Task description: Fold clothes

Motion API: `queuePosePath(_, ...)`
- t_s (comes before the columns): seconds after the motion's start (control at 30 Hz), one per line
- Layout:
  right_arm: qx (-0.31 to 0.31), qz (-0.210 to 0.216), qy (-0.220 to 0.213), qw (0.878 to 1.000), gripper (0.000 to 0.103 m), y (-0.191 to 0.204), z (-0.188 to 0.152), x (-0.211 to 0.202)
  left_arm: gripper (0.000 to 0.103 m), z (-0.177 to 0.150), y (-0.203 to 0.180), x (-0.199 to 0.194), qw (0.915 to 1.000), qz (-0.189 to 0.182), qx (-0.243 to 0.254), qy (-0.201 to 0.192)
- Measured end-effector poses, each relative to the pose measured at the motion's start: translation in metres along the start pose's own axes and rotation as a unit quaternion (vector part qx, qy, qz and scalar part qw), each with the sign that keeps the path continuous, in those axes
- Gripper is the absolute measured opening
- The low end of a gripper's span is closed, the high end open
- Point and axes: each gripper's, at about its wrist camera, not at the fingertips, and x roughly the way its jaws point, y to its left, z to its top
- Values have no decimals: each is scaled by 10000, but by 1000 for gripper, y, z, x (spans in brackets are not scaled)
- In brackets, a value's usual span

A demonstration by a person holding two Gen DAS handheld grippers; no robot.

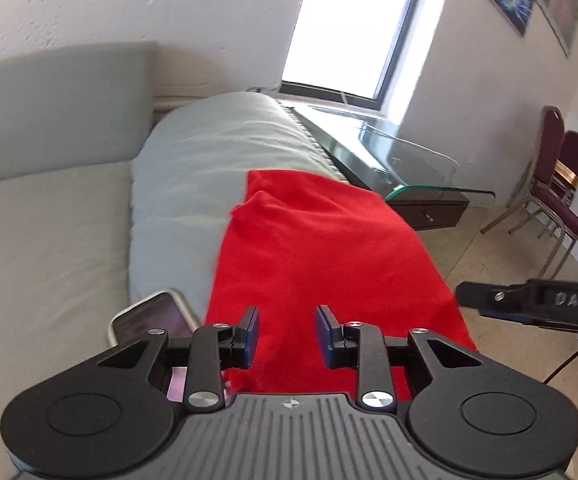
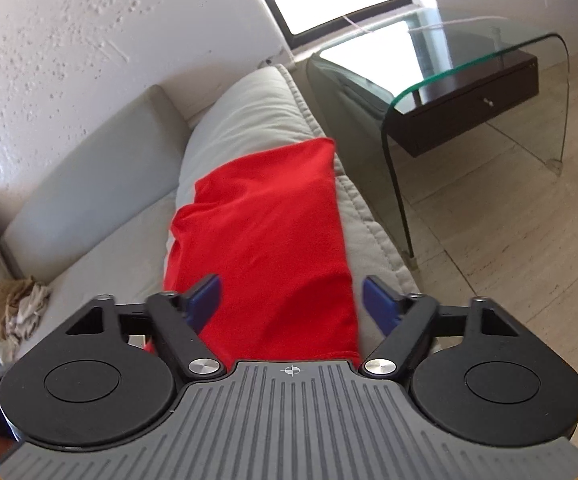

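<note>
A red garment (image 1: 321, 256) is seen draped over the rounded sofa arm (image 1: 217, 144), at 12 o'clock from both grippers. The left gripper (image 1: 287, 336) is held above its near edge with jaws apart, nothing clamped. The right gripper (image 2: 291, 300) is likewise held spread wide over the cloth. A phone (image 1: 151, 320) lies at 9 o'clock of the left gripper, and a glass side table (image 2: 469, 64) stands at 2 o'clock

Black linkages with silver screws, blue-padded fingers (image 1: 251, 336) and a ribbed grey body are seen on each gripper.
</note>
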Motion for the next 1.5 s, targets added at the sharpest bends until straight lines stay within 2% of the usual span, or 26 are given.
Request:
queuePosePath(0.03, -217, -34, -15, 9998, 27, 8, -4, 4, 24, -1, -1, 2, 9999, 10, 36, 107)
queuePosePath(0.07, -384, -116, 5, 9992, 21, 15, -7, 9, 23, -2, -2, 4, 9997, 19, 71, 213)
queuePosePath(0.2, -700, -473, 434, 9955, 22, 30, -24, 29, 20, -6, -6, 13, 9977, 58, 213, 639)
queuePosePath(0.33, -656, -698, 839, 9919, 22, 31, -37, 29, 22, -10, -10, 21, 9937, 96, 354, 1063)
queuePosePath(0.37, -595, -686, 951, 9913, 27, 32, -39, 25, 23, -11, -11, 23, 9923, 106, 390, 1169)
queuePosePath(0.4, -537, -638, 1039, 9911, 33, 33, -40, 19, 31, -12, -11, 25, 9909, 115, 425, 1275)
queuePosePath(0.43, -481, -588, 1105, 9910, 49, 35, -40, 10, 47, -11, -13, 22, 9907, 125, 425, 1284)
queuePosePath(0.47, -441, -554, 1146, 9909, 62, 36, -39, 2, 56, -8, -15, 17, 9913, 134, 409, 1246)
queuePosePath(0.5, -443, -570, 1112, 9912, 65, 40, -36, -8, 69, -6, -17, 11, 9918, 144, 393, 1209)
queuePosePath(0.57, -474, -621, 1055, 9913, 70, 47, -29, -25, 73, -1, -20, 0, 9928, 162, 361, 1134)
queuePosePath(0.6, -494, -642, 1013, 9915, 73, 51, -25, -32, 79, 2, -22, -5, 9932, 172, 345, 1097)
queuePosePath(0.67, -534, -684, 929, 9919, 91, 59, -15, -46, 85, 7, -25, -16, 9941, 190, 313, 1022)
queuePosePath(0.73, -584, -743, 845, 9919, 92, 68, -6, -59, 95, 12, -29, -27, 9949, 209, 281, 947)
queuePosePath(0.8, -714, -894, 769, 9905, 93, 78, 3, -68, 99, 17, -32, -38, 9956, 228, 249, 873)
queuePosePath(0.93, -1049, -1083, 665, 9863, 93, 95, 10, -91, 99, 27, -39, -60, 9969, 265, 185, 723)
queuePosePath(1.13, -1095, -1194, 663, 9846, 95, 102, 17, -120, 100, 33, -54, -82, 9972, 316, 314, 601)
queuePosePath(1.3, -958, -1207, 717, 9854, 95, 101, 20, -143, 100, 37, -67, -97, 9976, 216, 414, 515)
queuePosePath(1.5, -1189, -1449, 495, 9810, 97, 107, 19, -171, 100, 38, -79, -111, 9980, 61, 506, 368)
